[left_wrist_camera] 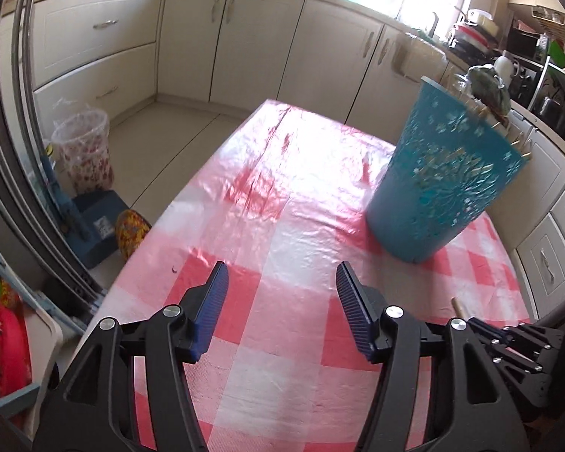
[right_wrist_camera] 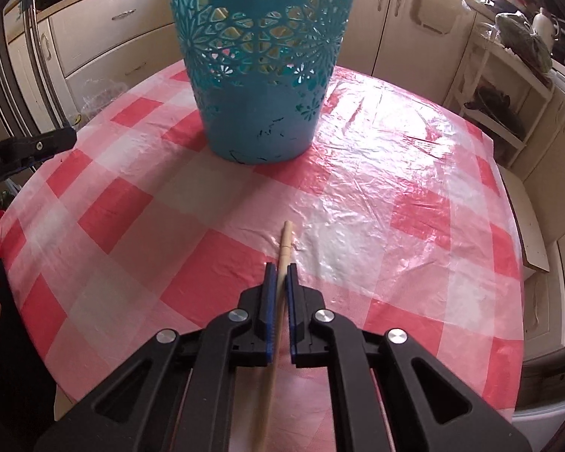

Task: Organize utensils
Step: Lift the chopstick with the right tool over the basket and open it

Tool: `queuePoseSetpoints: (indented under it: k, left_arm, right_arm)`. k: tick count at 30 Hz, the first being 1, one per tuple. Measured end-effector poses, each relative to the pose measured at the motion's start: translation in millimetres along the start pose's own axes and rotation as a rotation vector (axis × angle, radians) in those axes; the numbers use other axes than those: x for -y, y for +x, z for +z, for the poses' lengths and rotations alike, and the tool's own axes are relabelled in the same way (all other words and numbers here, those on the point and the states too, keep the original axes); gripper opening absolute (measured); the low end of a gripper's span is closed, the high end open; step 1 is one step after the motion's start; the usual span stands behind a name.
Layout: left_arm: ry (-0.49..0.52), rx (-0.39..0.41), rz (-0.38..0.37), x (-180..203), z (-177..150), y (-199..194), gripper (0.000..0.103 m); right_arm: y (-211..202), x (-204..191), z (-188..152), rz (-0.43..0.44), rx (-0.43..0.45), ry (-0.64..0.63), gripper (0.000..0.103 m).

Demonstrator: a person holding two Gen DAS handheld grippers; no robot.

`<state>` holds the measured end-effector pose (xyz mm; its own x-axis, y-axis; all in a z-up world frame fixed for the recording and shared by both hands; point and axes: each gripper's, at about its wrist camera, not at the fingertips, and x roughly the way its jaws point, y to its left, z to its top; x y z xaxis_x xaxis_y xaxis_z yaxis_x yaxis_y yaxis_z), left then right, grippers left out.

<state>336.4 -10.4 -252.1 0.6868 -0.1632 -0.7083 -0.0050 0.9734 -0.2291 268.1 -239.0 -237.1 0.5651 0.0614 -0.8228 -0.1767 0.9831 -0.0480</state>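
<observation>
A teal perforated basket (right_wrist_camera: 260, 67) stands upright on the red-and-white checked table (right_wrist_camera: 395, 196); it also shows in the left wrist view (left_wrist_camera: 440, 173), far right. My right gripper (right_wrist_camera: 281, 269) is shut on a thin wooden utensil handle (right_wrist_camera: 284, 245), which runs back between the pads and pokes forward, short of the basket. The handle's tip shows in the left wrist view (left_wrist_camera: 458, 306). My left gripper (left_wrist_camera: 280, 275) is open and empty above the table, left of the basket; it shows at the left edge of the right wrist view (right_wrist_camera: 34, 147).
Cream kitchen cabinets (left_wrist_camera: 245, 37) line the far wall. A clear bin (left_wrist_camera: 84, 150), a blue box (left_wrist_camera: 94, 222) and a fridge edge (left_wrist_camera: 15, 150) stand left of the table. A white shelf rack (right_wrist_camera: 501, 94) is on the right.
</observation>
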Motion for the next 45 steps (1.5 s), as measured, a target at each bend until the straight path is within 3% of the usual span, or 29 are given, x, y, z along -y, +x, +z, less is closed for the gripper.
queuePoseSetpoints:
  k: [4,10,20,25,31,34,38,45]
  left_arm:
    - [-0.009,-0.026,0.030,-3.1,-10.4,12.2,0.057]
    - [0.053,-0.006,0.064,6.0,-17.5,12.6,0.059]
    - [0.066,-0.007,0.076,8.6,-18.4,15.5,0.061]
    - [0.075,-0.010,0.081,10.3,-18.9,15.4,0.062]
    - [0.068,-0.006,0.069,8.5,-19.0,14.9,0.062]
    - [0.067,-0.006,0.063,8.5,-19.3,15.0,0.063]
    - [0.064,-0.005,0.054,7.2,-19.2,14.9,0.064]
    - [0.060,-0.005,0.049,6.4,-18.7,15.0,0.064]
  right_arm:
    - [-5.3,15.7,-8.2,0.086,0.035,0.148,0.006]
    - [-49.1,33.0,-7.0,0.209,0.193,0.283,0.006]
    - [-144.3,35.4,66.9,0.388,0.545,0.332,0.006]
    - [-156.8,38.0,114.4,0.375,0.686,0.366,0.006]
    - [-145.8,44.8,166.8,0.256,0.849,0.420,0.006]
    - [-128.6,46.0,181.2,0.184,0.870,0.404,0.006]
    - [-96.2,41.1,186.5,0.134,0.801,0.370,0.006]
    - [-78.6,29.2,169.8,0.151,0.714,0.287,0.007]
